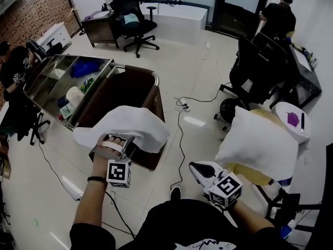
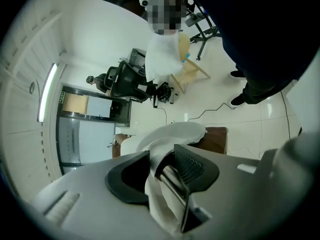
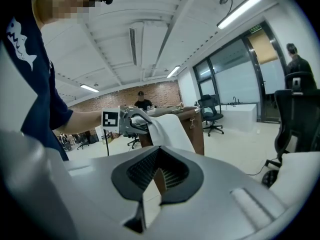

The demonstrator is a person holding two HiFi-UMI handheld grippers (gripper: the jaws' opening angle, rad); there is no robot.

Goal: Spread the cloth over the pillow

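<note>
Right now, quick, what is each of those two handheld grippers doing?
Left gripper: jaws closed on the white fabric cloth.
Right gripper: jaws closed, holding nothing.

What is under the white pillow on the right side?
A yellowish chair carries the square white pillow. Only its front seat edge and a strip of its back show; the pillow covers the rest of the seat.

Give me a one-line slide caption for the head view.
Left gripper holds a white fabric cloth; white rectangular pillow sits at right.
</note>
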